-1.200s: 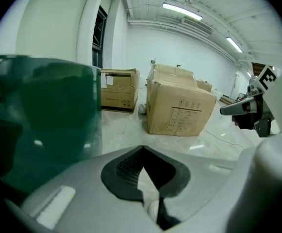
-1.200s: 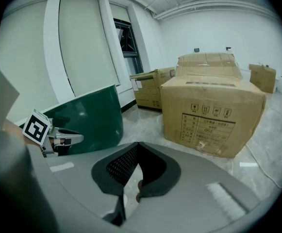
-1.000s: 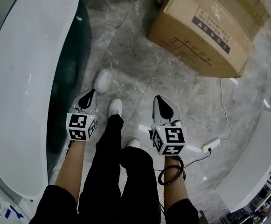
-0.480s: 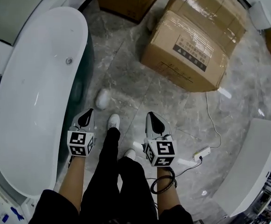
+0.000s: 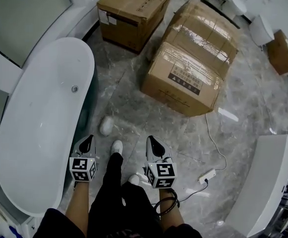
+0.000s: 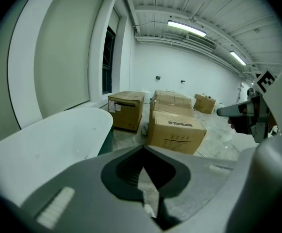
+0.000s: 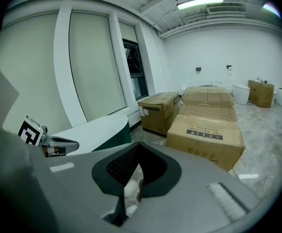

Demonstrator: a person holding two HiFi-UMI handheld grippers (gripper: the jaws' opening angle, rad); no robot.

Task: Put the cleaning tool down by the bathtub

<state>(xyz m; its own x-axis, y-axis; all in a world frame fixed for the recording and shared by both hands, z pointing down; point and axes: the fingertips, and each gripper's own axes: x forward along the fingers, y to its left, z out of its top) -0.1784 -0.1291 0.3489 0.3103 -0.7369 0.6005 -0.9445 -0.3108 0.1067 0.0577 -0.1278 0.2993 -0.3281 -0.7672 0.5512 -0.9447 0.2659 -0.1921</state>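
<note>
Cleaning tool (image 5: 106,125), indistinct, beside bathtub (image 5: 37,114)

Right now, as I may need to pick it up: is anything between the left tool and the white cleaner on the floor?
Nothing visible. The cleaner lies on bare floor beside the tub, just ahead of the shut left tool.

The cleaning tool (image 5: 106,126) is a small, pale, rounded lump (too blurred to make out any detail) lying on the grey marble floor (image 5: 134,98). It sits just beside the dark green outer wall of the bathtub (image 5: 34,133), a long white oval with a drain near its far end.
</note>
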